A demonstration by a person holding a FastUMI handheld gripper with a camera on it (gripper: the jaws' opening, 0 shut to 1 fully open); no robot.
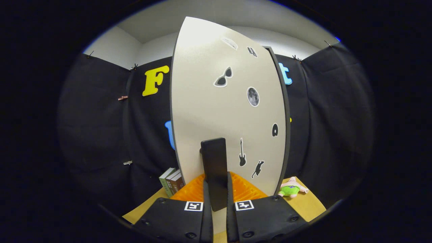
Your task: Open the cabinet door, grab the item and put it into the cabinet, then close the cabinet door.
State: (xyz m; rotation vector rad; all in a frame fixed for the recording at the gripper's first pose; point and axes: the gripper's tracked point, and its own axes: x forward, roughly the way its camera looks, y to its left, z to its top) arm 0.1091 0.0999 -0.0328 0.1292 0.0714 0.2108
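Note:
A pale cabinet door [209, 101] with several small stickers stands upright right in front of me. Its left edge looks nearer to me than its right edge, which is dark [285, 111]. A black upright handle [213, 158] sticks out from the door's lower part. My gripper [217, 177] is shut on this handle, with one finger pressing on each side of it. A pink and green plush toy [291, 189] lies on the tabletop to the right of the door's foot. The door hides the cabinet's inside.
Three books [172, 182] stand at the door's lower left on the yellowish wooden table [303, 204]. Black cloth walls close in the booth on the left, behind and on the right.

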